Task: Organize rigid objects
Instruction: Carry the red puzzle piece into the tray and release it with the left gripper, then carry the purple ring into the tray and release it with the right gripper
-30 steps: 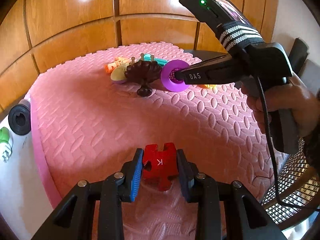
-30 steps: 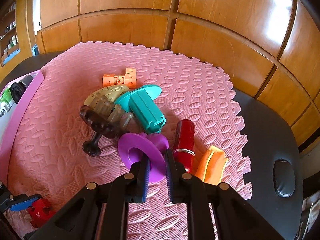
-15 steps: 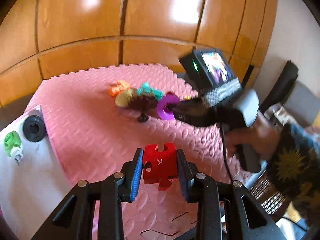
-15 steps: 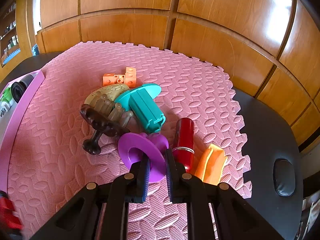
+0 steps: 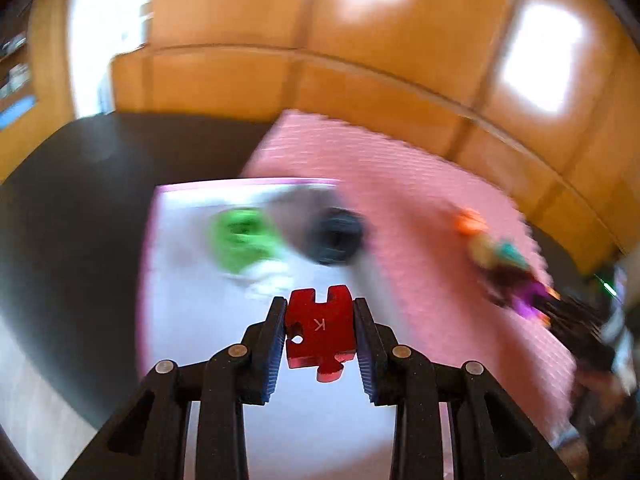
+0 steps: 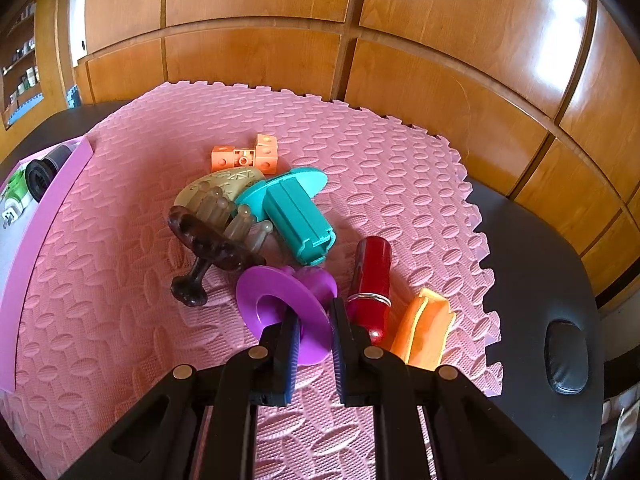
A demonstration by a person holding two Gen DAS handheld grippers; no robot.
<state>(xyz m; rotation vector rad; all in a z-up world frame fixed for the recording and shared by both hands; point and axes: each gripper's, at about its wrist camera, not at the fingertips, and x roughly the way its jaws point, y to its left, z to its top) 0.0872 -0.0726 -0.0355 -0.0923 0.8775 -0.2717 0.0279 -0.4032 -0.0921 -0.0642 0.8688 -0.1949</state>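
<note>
My left gripper [image 5: 320, 334] is shut on a red puzzle piece [image 5: 319, 332] marked K, held in the air over a white tray [image 5: 200, 320] with a pink rim. That view is blurred. My right gripper [image 6: 314, 328] is shut on a purple spool [image 6: 286, 304] that rests on the pink foam mat [image 6: 120, 320]. Around the spool lie a brown spiky stamp [image 6: 208, 244], a teal stamp [image 6: 296, 216], an orange block [image 6: 246, 158], a red cylinder [image 6: 370, 280] and an orange piece [image 6: 424, 332].
A green item [image 5: 240, 240] and a black cylinder [image 5: 334, 236] lie in the white tray [image 6: 12, 248] left of the mat. The mat sits on a black table [image 6: 540, 300]. Wooden panels [image 6: 400, 40] stand behind.
My left gripper has swung left and risen with the red puzzle piece, from over the mat to over the white tray. The right gripper and purple spool have not moved.
</note>
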